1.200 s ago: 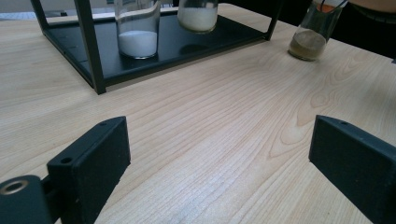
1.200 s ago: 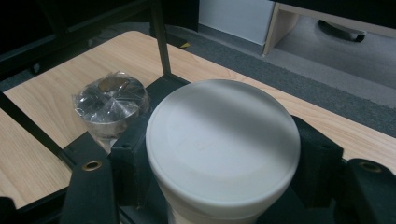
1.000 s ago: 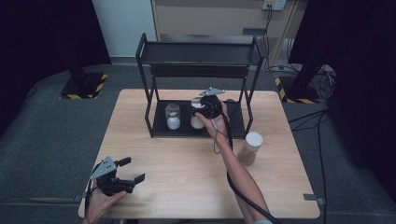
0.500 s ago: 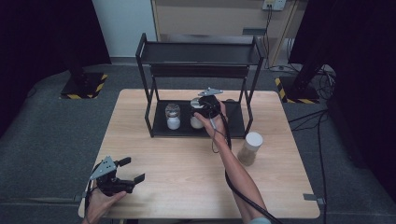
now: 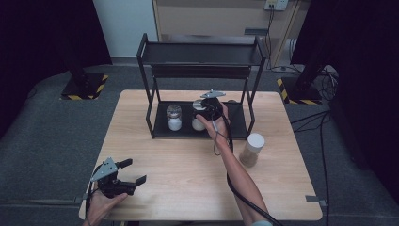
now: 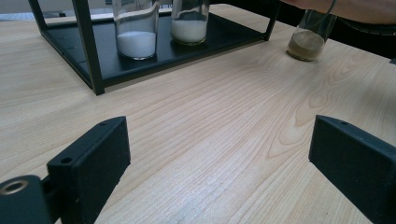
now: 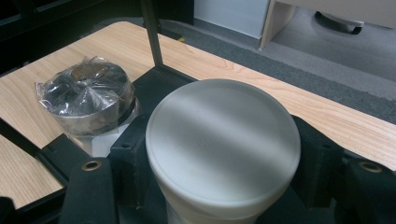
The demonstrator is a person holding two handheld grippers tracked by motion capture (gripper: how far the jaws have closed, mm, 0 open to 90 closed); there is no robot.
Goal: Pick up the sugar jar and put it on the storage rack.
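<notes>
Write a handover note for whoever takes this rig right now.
Right gripper: shut on the white-lidded jar, which stands on the black rack's bottom shelf.
Left gripper: open, holding nothing, near the table's front left corner.
Done: foil-capped jar of white powder already on that shelf, beside the held one.
Left: release; brown-powder jar stands on the table right of the rack.

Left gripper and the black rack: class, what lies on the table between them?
Nothing: in the left gripper view, bare wooden table runs from the open left gripper up to the black rack; the high view agrees.
</notes>
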